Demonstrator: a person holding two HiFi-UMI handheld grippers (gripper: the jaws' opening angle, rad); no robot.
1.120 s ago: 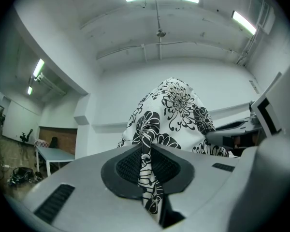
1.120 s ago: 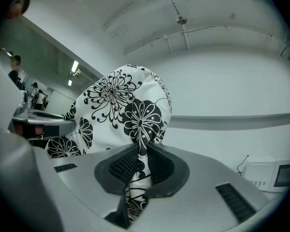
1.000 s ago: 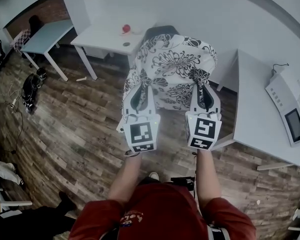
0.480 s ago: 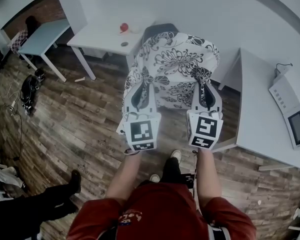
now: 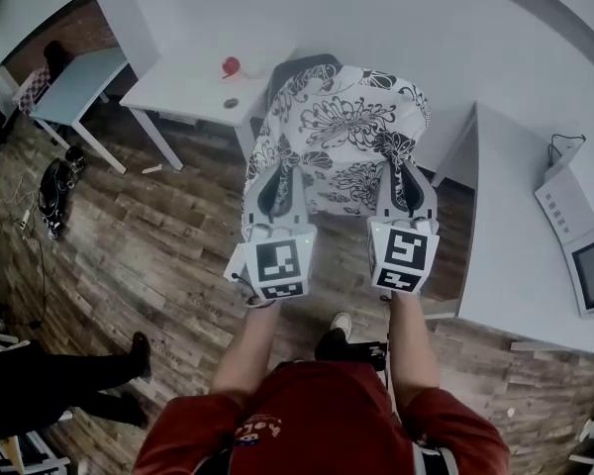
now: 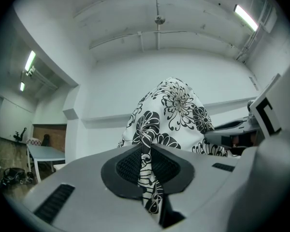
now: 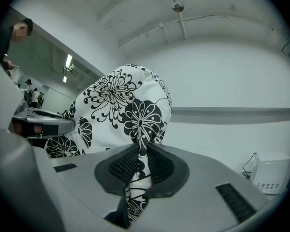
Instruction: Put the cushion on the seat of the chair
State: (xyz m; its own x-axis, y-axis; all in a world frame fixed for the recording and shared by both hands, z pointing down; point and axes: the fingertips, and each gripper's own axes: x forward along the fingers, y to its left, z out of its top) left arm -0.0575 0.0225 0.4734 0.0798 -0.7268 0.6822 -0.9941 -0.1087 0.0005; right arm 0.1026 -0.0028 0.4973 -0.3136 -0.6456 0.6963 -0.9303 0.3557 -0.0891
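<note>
A white cushion (image 5: 342,132) with black flower print hangs in the air in front of me, held at its near edge by both grippers. My left gripper (image 5: 274,184) is shut on the cushion's left corner; the fabric (image 6: 146,178) is pinched between its dark pads. My right gripper (image 5: 401,181) is shut on the right corner, with the cloth (image 7: 139,170) squeezed between its jaws. Behind the cushion's top edge a dark chair (image 5: 295,67) peeks out; its seat is hidden by the cushion.
A white table (image 5: 193,82) with a red object (image 5: 231,66) stands at the back left, a blue-grey table (image 5: 74,79) further left. A white desk (image 5: 520,236) with a grey device (image 5: 579,250) is on the right. A person's legs (image 5: 69,379) stand at lower left on the wood floor.
The view has shifted slightly; the cushion and both grippers keep their hold and place. The person at lower left has stepped further into view, and my foot has come forward.
</note>
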